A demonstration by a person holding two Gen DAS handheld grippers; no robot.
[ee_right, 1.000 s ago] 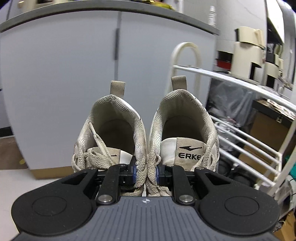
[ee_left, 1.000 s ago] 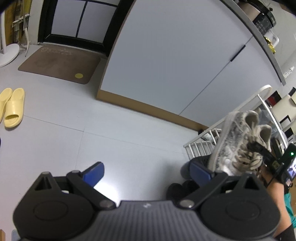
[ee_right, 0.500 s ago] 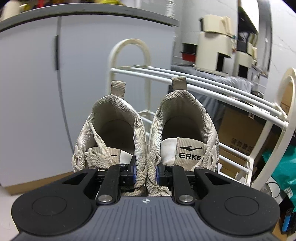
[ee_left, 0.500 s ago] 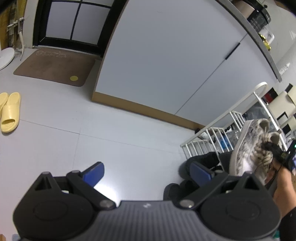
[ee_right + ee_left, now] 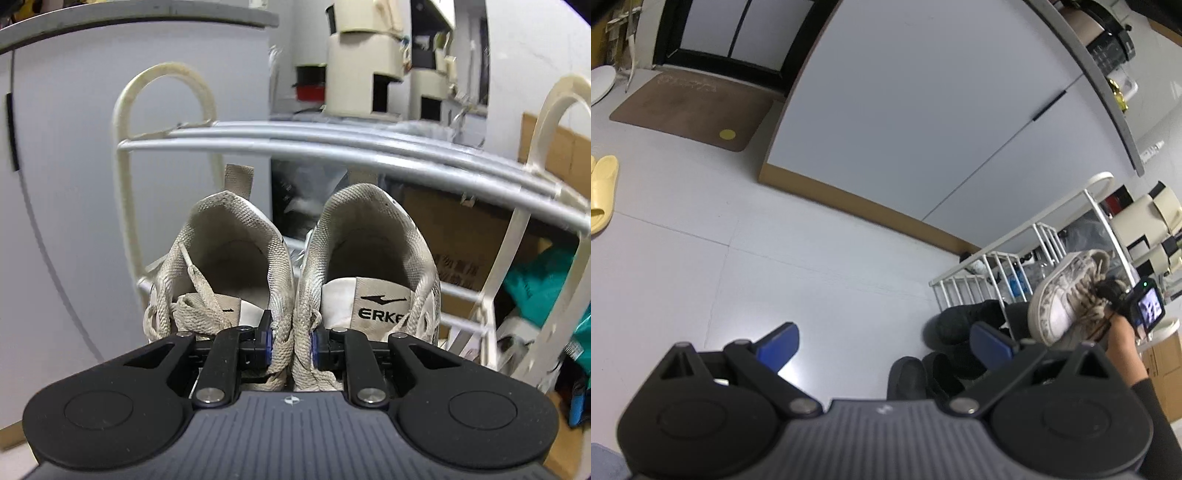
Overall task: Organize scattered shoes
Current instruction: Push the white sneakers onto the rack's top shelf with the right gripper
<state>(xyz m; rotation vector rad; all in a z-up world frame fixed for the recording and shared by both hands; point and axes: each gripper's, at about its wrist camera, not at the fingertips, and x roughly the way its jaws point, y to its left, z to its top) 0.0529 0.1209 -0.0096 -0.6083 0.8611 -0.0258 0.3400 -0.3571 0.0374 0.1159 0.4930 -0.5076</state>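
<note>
Pinching the inner collars of a pair of worn off-white mesh sneakers (image 5: 295, 273) together, my right gripper (image 5: 291, 341) is nearly closed on them, its blue pads pressing the two shoes side by side with heels pointing away from me at 12 o'clock. The right-hand shoe shows an ERKE label on its tongue; loose laces lie over the left-hand one. Straight ahead, just beyond the heels, stands a white tubular metal shoe rack (image 5: 332, 147) with arched end frames, its grey top rails crossing above the shoes. Brown cardboard boxes (image 5: 458, 229) and a teal bag (image 5: 535, 288) sit behind the rack at 3 o'clock.

From my left side, the same sneakers hang in the air at 3 o'clock, soles turned outward, in front of the rack and above a few black shoes (image 5: 960, 325) lying on the pale grey floor (image 5: 757, 266) at its foot. My left gripper (image 5: 882, 341) is wide open and holds nothing. A tall white cabinet (image 5: 923, 110) fills 12 o'clock, a brown doormat (image 5: 690, 103) lies at 10 o'clock, and a yellow foam slide sandal (image 5: 602, 192) rests at 9 o'clock.
</note>
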